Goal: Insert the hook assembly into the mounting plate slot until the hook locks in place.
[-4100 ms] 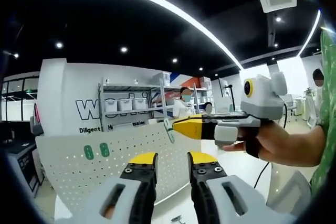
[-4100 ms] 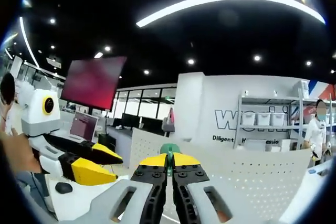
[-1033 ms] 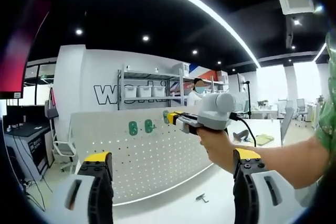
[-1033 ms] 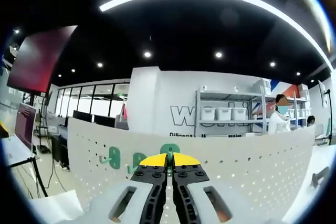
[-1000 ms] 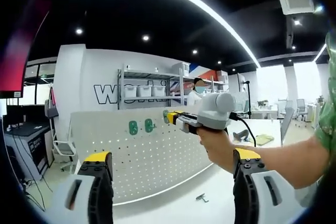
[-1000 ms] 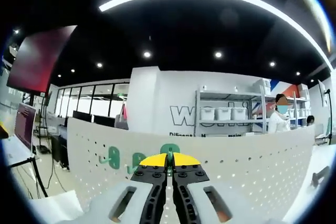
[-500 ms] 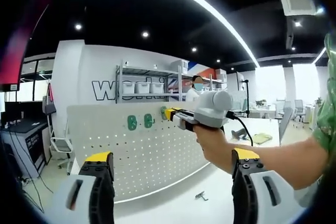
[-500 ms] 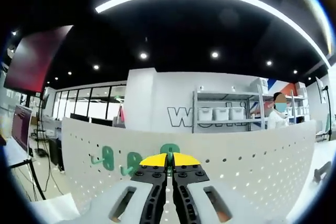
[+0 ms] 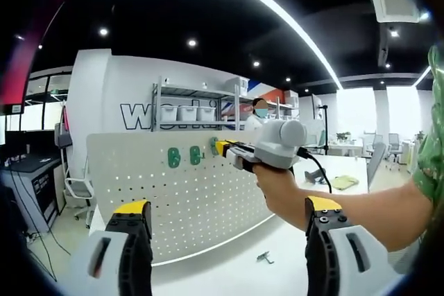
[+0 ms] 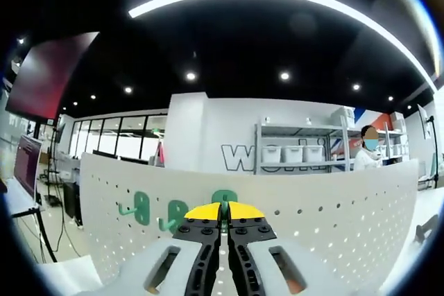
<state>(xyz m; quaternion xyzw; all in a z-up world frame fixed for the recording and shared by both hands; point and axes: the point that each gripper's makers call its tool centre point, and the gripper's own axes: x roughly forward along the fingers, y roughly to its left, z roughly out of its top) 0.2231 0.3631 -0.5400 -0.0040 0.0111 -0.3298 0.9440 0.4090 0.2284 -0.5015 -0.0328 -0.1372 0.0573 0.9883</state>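
Right gripper view: right claw (image 10: 223, 207) pinches a green plastic hook (image 10: 223, 197) against the perforated white pegboard (image 10: 333, 213); left claw (image 9: 222, 207) gapes empty.

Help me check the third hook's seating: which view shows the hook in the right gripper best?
The right gripper view: the hook pokes up green between the shut tips of the right gripper, close against the pegboard. In the left gripper view it is a small green bit at that gripper's tips, seen from the side.

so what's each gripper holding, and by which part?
Right gripper: shut on a green hook, pinched at its lower part, at the pegboard. Left gripper: open, holding nothing.
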